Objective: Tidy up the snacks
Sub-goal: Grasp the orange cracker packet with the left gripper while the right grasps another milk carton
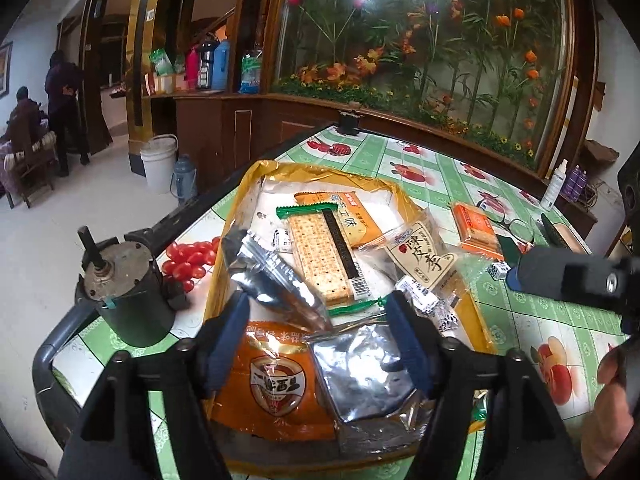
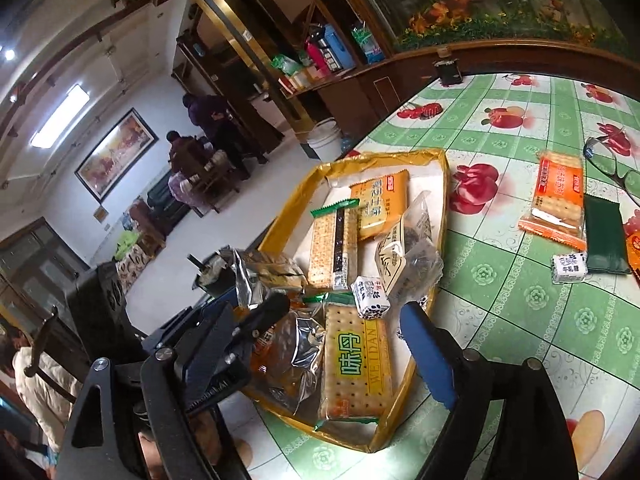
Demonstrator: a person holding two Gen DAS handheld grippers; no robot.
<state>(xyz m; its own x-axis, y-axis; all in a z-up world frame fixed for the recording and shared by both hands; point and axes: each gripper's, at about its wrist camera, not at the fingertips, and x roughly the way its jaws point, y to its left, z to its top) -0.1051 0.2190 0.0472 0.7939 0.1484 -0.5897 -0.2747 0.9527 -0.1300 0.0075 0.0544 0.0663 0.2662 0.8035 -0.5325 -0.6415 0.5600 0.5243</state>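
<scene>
A yellow-rimmed tray holds several snacks: a green-ended cracker pack, an orange cracker pack, a clear plum bag and small candies. My left gripper hangs open over the tray's near end. A silver foil packet and an orange packet lie loose below its pads. My right gripper is open above a WEIDAN cracker pack in the tray. Outside the tray lie another orange cracker pack and a candy.
A dark metal cylinder stands at the table's left edge beside the tray. Glasses and a green pouch lie on the green fruit-print tablecloth at the right. A wooden cabinet with flowers backs the table.
</scene>
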